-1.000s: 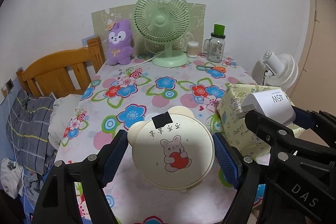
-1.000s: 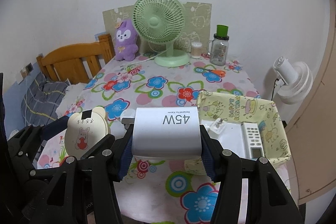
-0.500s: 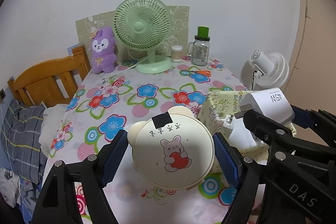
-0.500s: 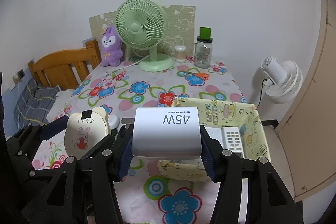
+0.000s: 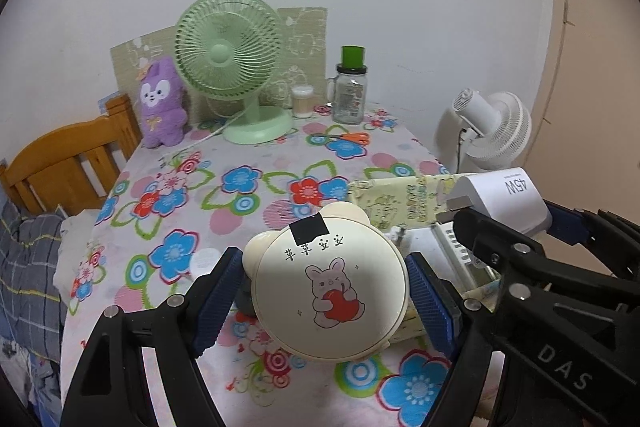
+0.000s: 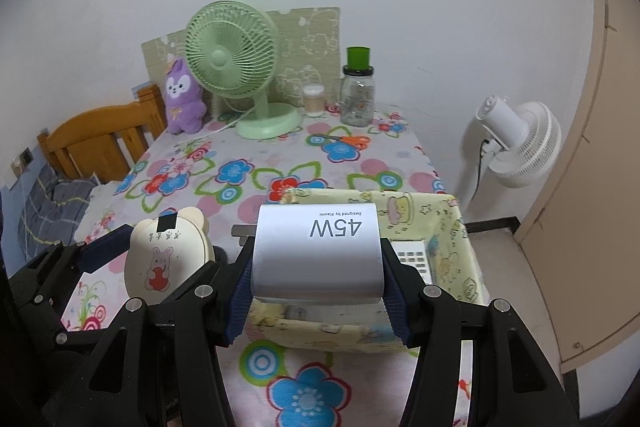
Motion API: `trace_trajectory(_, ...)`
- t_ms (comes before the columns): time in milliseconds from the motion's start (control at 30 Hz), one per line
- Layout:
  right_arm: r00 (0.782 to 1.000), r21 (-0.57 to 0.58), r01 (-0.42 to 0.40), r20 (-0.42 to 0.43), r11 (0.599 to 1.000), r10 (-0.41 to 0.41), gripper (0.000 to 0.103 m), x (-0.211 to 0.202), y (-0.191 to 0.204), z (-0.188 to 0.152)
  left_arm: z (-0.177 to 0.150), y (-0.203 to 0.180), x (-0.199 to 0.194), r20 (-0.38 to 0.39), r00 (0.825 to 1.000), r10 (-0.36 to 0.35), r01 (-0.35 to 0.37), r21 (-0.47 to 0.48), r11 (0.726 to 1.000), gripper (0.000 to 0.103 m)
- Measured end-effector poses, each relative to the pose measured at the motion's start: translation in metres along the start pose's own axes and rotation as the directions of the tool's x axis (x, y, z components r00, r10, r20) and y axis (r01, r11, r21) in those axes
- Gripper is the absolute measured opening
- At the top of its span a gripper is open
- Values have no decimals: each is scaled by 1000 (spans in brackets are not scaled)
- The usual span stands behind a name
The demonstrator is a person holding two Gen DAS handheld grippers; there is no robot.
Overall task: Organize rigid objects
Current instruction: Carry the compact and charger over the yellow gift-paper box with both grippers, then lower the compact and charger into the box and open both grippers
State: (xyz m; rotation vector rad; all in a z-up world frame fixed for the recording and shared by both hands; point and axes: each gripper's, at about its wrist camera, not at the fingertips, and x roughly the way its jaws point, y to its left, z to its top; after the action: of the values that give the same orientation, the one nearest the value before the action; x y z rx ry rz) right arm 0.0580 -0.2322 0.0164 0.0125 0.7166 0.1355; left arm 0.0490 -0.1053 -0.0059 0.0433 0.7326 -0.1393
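Observation:
My left gripper (image 5: 324,267) is shut on a round cream case (image 5: 328,291) with bear ears and a bunny print, held above the flowered tablecloth (image 5: 240,187). A white 45W charger (image 6: 316,247) sits between the pads of my right gripper (image 6: 318,259), which is shut on it. The charger hangs over the near edge of a yellow fabric basket (image 6: 448,227), in which a white remote (image 6: 412,259) lies. In the left wrist view the basket (image 5: 400,199) is just behind the case, with the charger (image 5: 504,199) to its right. The cream case (image 6: 164,255) shows at the left of the right wrist view.
At the back of the table stand a green fan (image 6: 236,55), a purple plush toy (image 6: 182,97), a small jar (image 6: 313,101) and a green-lidded jar (image 6: 357,95); orange scissors (image 6: 344,141) lie near them. A white floor fan (image 6: 516,143) stands right, a wooden bed frame (image 6: 100,139) left.
Both grippers have moved right with their loads. The basket, earlier to the right of the charger, now lies under it and right behind the cream case. Neither grip has changed.

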Motion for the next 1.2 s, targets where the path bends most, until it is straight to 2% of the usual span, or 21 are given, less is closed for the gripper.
trace_trajectory(667,994,103,91,-72,991,-84,59,33,-64,-4,12,-55,52,-79,994,-70,76,86,993,83)
trace_trajectory(1033,989,120,83,-134,989,-67,59,62,-87,-10,12,-88,85,-148,984,-102,122,134,983,83)
trace_trajectory(1200,986,110,73,-159,991,-55,59,75,-90,-12,9,-93,101,-186,978,-92,118,136,984,83)
